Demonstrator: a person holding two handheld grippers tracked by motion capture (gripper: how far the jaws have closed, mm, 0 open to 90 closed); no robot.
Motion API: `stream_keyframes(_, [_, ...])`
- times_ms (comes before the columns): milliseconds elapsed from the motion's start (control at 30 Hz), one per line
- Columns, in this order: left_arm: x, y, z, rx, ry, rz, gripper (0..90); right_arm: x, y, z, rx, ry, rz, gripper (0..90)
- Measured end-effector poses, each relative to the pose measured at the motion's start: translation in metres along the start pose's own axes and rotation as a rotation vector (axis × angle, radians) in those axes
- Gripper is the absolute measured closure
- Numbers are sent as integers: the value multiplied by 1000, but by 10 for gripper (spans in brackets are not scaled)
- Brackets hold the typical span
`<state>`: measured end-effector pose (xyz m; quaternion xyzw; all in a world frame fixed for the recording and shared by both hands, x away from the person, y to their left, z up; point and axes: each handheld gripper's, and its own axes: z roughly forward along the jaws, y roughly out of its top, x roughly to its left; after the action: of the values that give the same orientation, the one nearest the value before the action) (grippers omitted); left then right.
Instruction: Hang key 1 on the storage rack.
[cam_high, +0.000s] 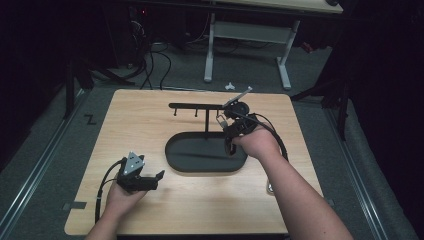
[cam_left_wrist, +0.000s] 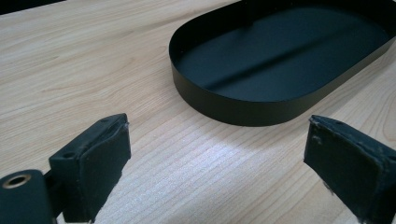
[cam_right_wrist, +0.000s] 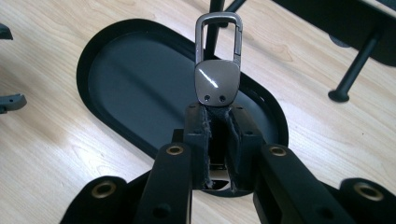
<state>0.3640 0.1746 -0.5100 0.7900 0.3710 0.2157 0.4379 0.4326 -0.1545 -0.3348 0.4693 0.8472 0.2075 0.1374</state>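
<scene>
— Where are we in the job?

— We judge we're at the hanging step. Our right gripper has its jaws pinched nearly together on a metal key-ring clip, held above the black oval tray, just beside the black hook rack.

— And the next move?

— We need the clip's open loop lined up with one of the rack's small pegs, then eased on.

— The other hand?

— Our left gripper rests on the wooden table, jaws wide apart and empty, well clear. Only the rack's upright post stands close to our path.
</scene>
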Motion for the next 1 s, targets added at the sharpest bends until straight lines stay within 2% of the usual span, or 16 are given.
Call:
stream_keyframes(133, [0,0,0,1,0,-2,77,1,5,2,-4,-5,-4,799])
stream_keyframes(167, [1,0,0,3,-1,-2,77,2,6,2,1,-5,11,799])
stream_keyframes(200, [1,0,0,4,-1,-2,77,1,8,3,-2,-4,-1,799])
stream_keyframes(433, [1,0,0,3,-2,-4,77,1,12,10,1,-14,-2,799])
stream_keyframes(733, [1,-1,0,8,-6,-1,77,-3,13,25,1,-24,34,796])
stream_keyframes(1000, [1,-1,1,13,-12,0,77,-7,15,34,-1,-31,43,793])
